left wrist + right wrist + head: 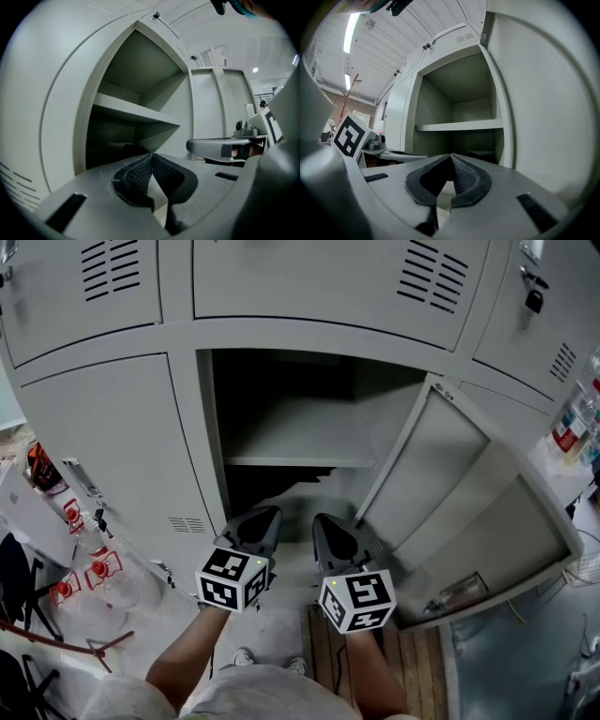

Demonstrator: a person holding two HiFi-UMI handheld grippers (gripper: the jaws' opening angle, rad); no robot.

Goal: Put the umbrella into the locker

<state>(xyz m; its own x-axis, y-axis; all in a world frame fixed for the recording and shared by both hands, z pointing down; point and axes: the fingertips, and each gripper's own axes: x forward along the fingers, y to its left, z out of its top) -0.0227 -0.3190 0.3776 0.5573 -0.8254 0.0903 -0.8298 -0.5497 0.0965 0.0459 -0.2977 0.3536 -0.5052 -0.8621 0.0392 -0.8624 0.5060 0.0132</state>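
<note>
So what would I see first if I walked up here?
The open grey metal locker in the middle of the locker wall, its door swung right and a shelf inside. Right before it, the grey left gripper and right gripper sit side by side, jaws shut and empty.

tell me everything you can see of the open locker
The open locker is pale grey painted metal, one compartment in a bank of like ones. Its door is swung wide to the right, hinged on that side. Inside, one shelf splits it into an upper and a lower part; the upper looks bare. A dark shape lies in the shadowed lower part; what it is cannot be told.
</note>
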